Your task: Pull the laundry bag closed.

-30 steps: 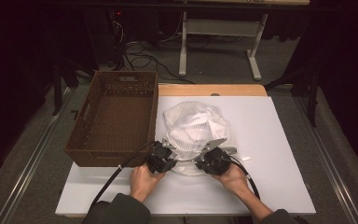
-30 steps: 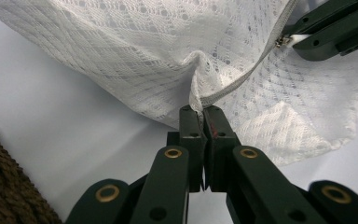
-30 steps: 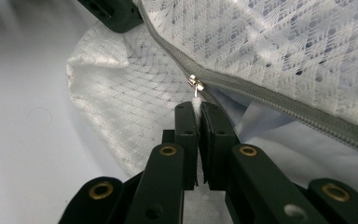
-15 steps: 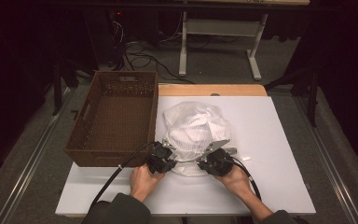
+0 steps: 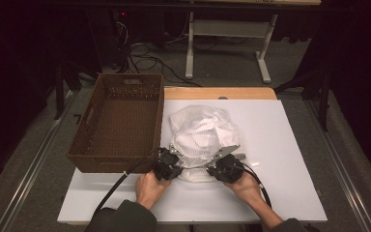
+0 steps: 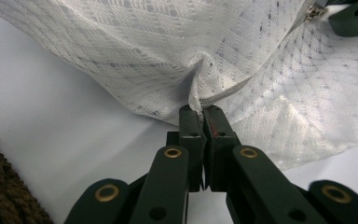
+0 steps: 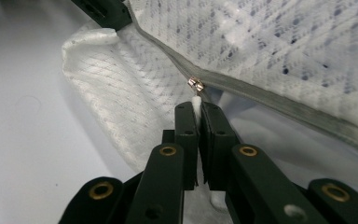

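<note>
A white mesh zip bag (image 5: 202,129) lies stuffed on the white table (image 5: 290,145). My left gripper (image 5: 175,158) is at its near-left edge, shut on a bunched fold of the mesh bag (image 6: 144,56) beside the zipper seam; the left gripper (image 6: 200,111) pinches that fold between its jaws. My right gripper (image 5: 218,165) sits at the bag's near-right edge. In the right gripper view the right gripper (image 7: 196,106) is shut on the white pull tab (image 7: 196,100) just below the metal zipper slider (image 7: 195,84). The grey zipper track (image 7: 279,106) runs off to the right.
A brown wicker basket (image 5: 125,81) stands left of the bag, close to my left gripper, and its weave (image 6: 0,191) shows in the left gripper view. Bare white table lies right of the bag. Table legs and cables stand on the floor beyond.
My right gripper has edged slightly to the right and nearer the person, still holding the pull tab. The left gripper has stayed put on the mesh.
</note>
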`<state>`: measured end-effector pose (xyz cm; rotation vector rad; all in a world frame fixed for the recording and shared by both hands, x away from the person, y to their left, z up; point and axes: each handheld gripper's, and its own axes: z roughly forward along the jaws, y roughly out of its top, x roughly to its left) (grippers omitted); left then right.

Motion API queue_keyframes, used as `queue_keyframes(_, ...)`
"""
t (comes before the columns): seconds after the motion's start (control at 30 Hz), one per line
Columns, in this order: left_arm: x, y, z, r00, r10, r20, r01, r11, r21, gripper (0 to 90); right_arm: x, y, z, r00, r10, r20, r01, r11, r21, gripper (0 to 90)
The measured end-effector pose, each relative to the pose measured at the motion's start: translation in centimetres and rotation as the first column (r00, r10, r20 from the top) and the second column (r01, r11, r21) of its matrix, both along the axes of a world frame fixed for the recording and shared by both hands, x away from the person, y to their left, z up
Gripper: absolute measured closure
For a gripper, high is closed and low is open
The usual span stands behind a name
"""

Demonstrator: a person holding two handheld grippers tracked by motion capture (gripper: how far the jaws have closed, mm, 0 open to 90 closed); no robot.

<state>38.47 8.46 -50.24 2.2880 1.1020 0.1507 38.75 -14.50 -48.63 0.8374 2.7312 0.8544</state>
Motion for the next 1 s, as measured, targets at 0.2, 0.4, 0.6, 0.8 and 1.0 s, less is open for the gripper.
queue_keyframes(0.2, 0.1, 0.2, -0.1, 0.9999, 0.004, -0.012, -0.004, 0.9998, -0.02, 87.4, -0.1, 0.0, 0.0, 0.9999, -0.01, 0.008, 0.01, 1.0, -0.002, 87.3)
queue_keyframes(0.4, 0.1, 0.3, -0.1, 0.9999, 0.001, -0.012, -0.001, 0.9997, -0.026, 87.4, -0.2, -0.5, 0.1, 0.9999, -0.012, 0.004, 0.012, 1.0, 0.0, 87.3)
queue_keyframes(0.6, 0.1, 0.3, -0.2, 1.0, 0.001, -0.009, -0.002, 0.9996, -0.027, 87.4, -0.1, -0.9, 0.2, 0.9998, -0.022, 0.006, 0.022, 1.0, 0.003, 87.3)
queue_keyframes(0.8, 0.2, 0.4, -0.2, 0.9999, 0.0, -0.016, 0.0, 0.9994, -0.034, 87.3, -0.1, -1.2, 0.3, 0.9996, -0.027, 0.0, 0.027, 1.0, 0.014, 87.2)
queue_keyframes(1.0, 0.1, 0.4, -0.2, 0.9999, -0.001, -0.014, 0.0, 0.9995, -0.032, 87.3, 0.0, -1.4, 0.3, 0.9996, -0.029, 0.001, 0.029, 0.999, 0.018, 87.3)
